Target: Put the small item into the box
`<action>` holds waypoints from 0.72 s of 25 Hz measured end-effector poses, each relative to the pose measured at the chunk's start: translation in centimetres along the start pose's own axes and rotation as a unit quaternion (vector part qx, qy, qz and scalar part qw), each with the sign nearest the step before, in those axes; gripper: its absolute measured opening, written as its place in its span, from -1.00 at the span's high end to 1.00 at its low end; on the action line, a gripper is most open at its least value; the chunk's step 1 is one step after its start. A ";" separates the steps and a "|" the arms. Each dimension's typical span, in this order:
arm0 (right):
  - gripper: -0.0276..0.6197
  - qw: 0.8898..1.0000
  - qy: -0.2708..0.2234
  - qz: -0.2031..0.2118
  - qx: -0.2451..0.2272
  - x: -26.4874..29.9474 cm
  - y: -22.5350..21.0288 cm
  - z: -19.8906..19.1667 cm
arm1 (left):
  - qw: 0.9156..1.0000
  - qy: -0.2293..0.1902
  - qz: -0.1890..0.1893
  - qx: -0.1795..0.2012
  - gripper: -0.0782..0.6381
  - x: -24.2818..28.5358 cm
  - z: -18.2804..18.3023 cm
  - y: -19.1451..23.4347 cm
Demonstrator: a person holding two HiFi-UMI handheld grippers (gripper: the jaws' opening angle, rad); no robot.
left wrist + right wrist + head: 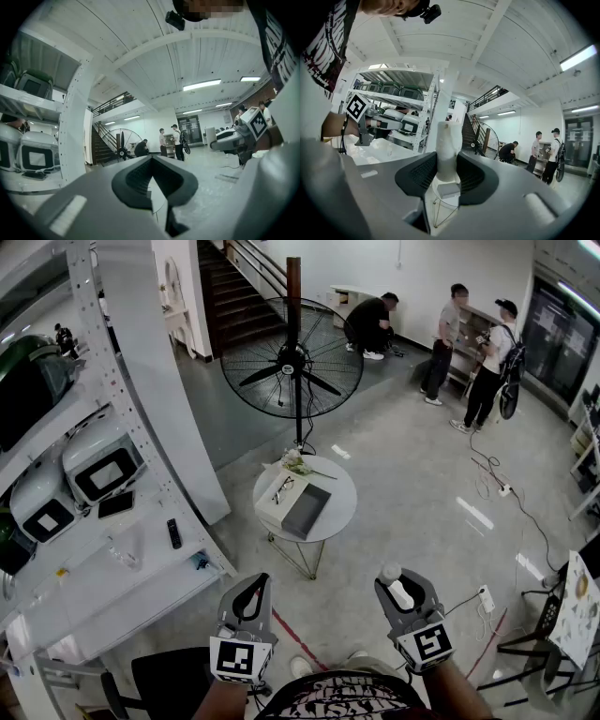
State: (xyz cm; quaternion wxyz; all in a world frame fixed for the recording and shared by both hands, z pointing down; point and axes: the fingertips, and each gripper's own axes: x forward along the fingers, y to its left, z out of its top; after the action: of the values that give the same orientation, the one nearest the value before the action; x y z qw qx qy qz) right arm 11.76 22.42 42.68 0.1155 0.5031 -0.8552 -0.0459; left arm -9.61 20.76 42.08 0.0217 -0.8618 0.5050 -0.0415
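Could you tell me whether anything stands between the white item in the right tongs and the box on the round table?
Nothing visible does. The right tongs hold the white item, only bare floor lies before the round table, and the box sits open. The fan stands behind the table.

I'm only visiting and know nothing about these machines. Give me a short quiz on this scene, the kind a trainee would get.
1. What is between the fingers of the right gripper?
A) a pair of glasses
B) a white item
C) nothing
2. Fill in: the box stands on a round ___.
3. True or false: the white item already lies in the box.

Key: 1 B; 2 table; 3 false.
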 end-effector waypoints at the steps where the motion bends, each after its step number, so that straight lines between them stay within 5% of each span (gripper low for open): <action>1: 0.42 1.000 -0.005 0.004 -0.008 -0.1 0.3 0.3 | 1.000 -0.005 0.002 0.005 0.78 -0.2 0.4 -0.1; 18: 0.42 0.997 0.011 0.007 0.071 -6.2 -1.7 -3.8 | 1.000 0.008 0.001 0.018 0.78 -1.2 1.4 -6.8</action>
State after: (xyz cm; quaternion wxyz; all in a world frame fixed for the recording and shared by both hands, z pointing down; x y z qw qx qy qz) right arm 17.07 27.16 45.08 0.0897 0.5049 -0.8582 0.0210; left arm -4.21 25.12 41.16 0.0334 -0.8605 0.5051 -0.0576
